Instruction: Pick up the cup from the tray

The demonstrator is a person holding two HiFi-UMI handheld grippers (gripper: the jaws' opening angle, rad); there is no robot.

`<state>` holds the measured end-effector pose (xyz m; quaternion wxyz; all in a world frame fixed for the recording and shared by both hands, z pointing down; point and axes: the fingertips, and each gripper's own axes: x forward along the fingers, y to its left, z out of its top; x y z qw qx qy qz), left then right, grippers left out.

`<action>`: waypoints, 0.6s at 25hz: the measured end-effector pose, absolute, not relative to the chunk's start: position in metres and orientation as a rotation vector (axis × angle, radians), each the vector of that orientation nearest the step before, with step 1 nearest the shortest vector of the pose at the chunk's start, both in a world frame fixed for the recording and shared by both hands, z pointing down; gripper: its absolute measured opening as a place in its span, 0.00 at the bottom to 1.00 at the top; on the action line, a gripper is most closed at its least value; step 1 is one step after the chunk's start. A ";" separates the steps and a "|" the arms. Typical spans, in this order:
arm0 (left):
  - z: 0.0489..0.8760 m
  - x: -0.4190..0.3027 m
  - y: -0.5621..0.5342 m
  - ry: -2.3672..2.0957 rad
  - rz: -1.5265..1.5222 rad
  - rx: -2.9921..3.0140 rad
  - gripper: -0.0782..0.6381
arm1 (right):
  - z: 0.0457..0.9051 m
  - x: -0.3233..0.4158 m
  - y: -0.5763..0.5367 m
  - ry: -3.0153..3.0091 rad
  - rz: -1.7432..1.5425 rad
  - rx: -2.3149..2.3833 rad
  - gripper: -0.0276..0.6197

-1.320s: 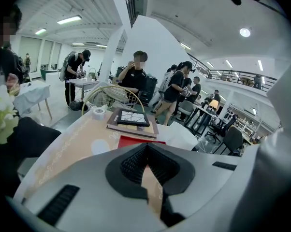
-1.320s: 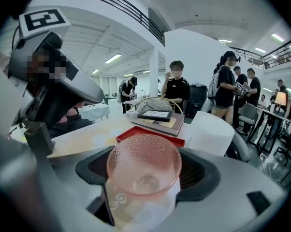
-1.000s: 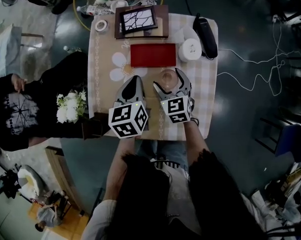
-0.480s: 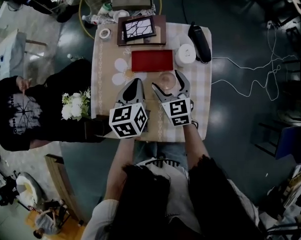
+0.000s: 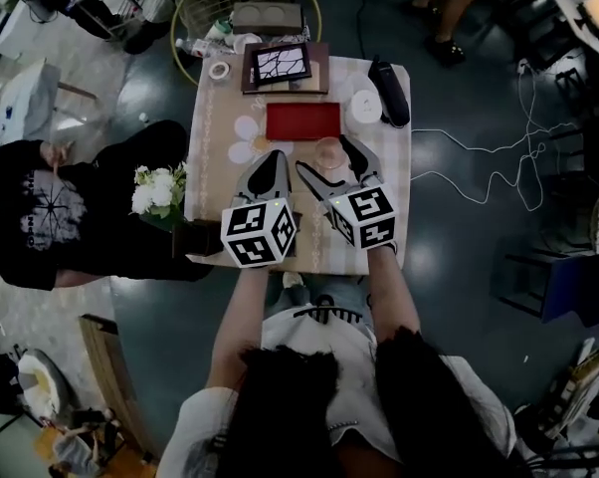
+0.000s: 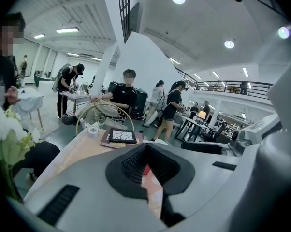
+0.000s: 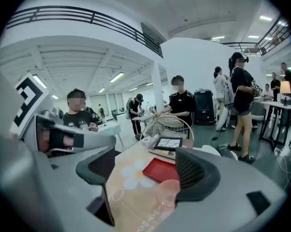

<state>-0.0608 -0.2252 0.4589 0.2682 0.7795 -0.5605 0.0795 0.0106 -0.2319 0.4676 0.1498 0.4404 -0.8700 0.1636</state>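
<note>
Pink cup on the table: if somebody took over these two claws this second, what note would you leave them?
Left gripper: shut, empty, beside the right one.
Right gripper: open, jaws either side of the cup, not gripping.
The cup stands on the tablecloth beside the red tray, not on it.
Done: right gripper placed around the cup.
Left: close on it, lift.

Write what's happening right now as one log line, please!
right gripper: open | cup: between its jaws, not gripped, beside red tray | left gripper: shut, empty
</note>
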 end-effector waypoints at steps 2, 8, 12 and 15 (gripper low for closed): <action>0.451 -0.062 -0.217 -1.512 0.203 2.117 0.12 | 0.455 0.010 -0.225 -2.493 0.467 1.298 0.64; 0.435 -0.070 -0.188 -1.516 0.165 2.130 0.12 | 0.434 0.008 -0.197 -2.476 0.499 1.361 0.28; 0.428 -0.073 -0.171 -1.501 0.166 2.147 0.12 | 0.423 0.006 -0.181 -2.452 0.452 1.415 0.14; 0.423 -0.075 -0.161 -1.490 0.170 2.172 0.12 | 0.420 0.003 -0.171 -2.430 0.430 1.449 0.07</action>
